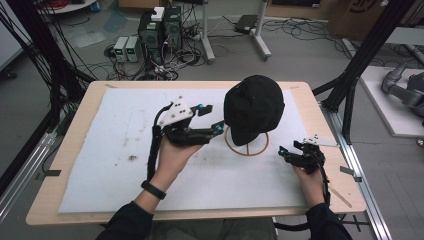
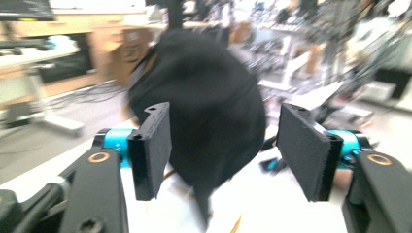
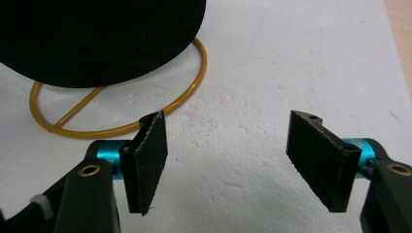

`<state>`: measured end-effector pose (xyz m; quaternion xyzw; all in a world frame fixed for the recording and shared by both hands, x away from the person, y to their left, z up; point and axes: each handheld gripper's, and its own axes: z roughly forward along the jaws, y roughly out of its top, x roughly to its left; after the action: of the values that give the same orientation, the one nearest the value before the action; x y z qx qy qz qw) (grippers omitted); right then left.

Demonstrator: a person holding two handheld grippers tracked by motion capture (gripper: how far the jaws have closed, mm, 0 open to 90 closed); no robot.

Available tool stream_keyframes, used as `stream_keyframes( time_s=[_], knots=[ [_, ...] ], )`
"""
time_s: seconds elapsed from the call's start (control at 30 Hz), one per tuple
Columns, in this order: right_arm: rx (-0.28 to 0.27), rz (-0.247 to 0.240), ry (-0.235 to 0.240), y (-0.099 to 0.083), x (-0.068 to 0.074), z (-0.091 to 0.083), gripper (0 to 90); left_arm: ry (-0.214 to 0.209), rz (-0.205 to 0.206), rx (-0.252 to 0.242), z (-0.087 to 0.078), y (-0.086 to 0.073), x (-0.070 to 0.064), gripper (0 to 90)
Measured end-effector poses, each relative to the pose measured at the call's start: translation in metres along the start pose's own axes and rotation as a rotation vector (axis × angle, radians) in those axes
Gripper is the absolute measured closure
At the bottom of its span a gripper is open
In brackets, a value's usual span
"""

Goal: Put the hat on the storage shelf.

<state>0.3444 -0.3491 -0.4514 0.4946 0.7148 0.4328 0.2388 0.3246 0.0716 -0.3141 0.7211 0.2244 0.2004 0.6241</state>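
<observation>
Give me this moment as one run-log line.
left gripper: open, at black cap, not touching | right gripper: open, over white mat | cap on gold wire stand

The black cap (image 1: 253, 107) on its gold wire stand (image 1: 246, 148) blocks the tabletop's (image 1: 310, 97) far right middle. The left tongs (image 1: 210, 117) gape just beside it; the right tongs (image 1: 287, 149) gape near the right edge. The white pad (image 1: 100, 150) toward the left edge lies bare
</observation>
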Motion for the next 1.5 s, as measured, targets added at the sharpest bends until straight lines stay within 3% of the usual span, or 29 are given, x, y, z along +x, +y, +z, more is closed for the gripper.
stream_keyframes(
  time_s=[0.07, 0.17, 0.2, 0.23, 0.4, 0.5, 0.63, 0.8, 1.13, 1.5],
  knots=[
    [0.001, -0.012, 0.000, 0.000, 0.001, 0.000, 29.9, 0.038, 0.006, 0.024, -0.015, -0.014, 0.004, 30.7],
    [0.004, -0.012, 0.000, 0.000, 0.002, 0.000, 29.7, 0.056, -0.006, 0.073, -0.037, -0.037, 0.013, 28.4],
    [0.006, -0.025, 0.000, 0.000, 0.001, 0.001, 29.6, 0.077, -0.025, 0.096, -0.051, -0.052, 0.020, 27.7],
    [0.006, -0.025, 0.000, 0.000, 0.001, 0.001, 29.6, 0.077, -0.025, 0.096, -0.051, -0.052, 0.020, 26.7],
    [0.016, -0.023, 0.007, 0.000, 0.002, 0.001, 27.8, 0.133, -0.076, 0.151, -0.081, -0.085, 0.040, 23.9],
    [0.011, -0.033, 0.011, 0.000, 0.002, 0.001, 27.1, 0.192, -0.070, 0.190, -0.097, -0.106, 0.051, 23.9],
    [0.012, -0.038, 0.020, 0.000, 0.003, 0.001, 25.7, 0.264, -0.081, 0.191, -0.112, -0.127, 0.059, 25.2],
    [0.033, -0.028, 0.034, 0.000, 0.001, 0.003, 24.6, 0.306, -0.087, 0.198, -0.121, -0.140, 0.065, 25.5],
    [0.040, -0.035, 0.044, 0.000, 0.001, 0.004, 23.9, 0.325, -0.196, 0.216, -0.124, -0.156, 0.080, 24.3],
    [0.047, -0.047, 0.047, 0.001, 0.003, 0.004, 23.9, 0.334, -0.197, 0.214, -0.124, -0.157, 0.079, 20.7]
  ],
)
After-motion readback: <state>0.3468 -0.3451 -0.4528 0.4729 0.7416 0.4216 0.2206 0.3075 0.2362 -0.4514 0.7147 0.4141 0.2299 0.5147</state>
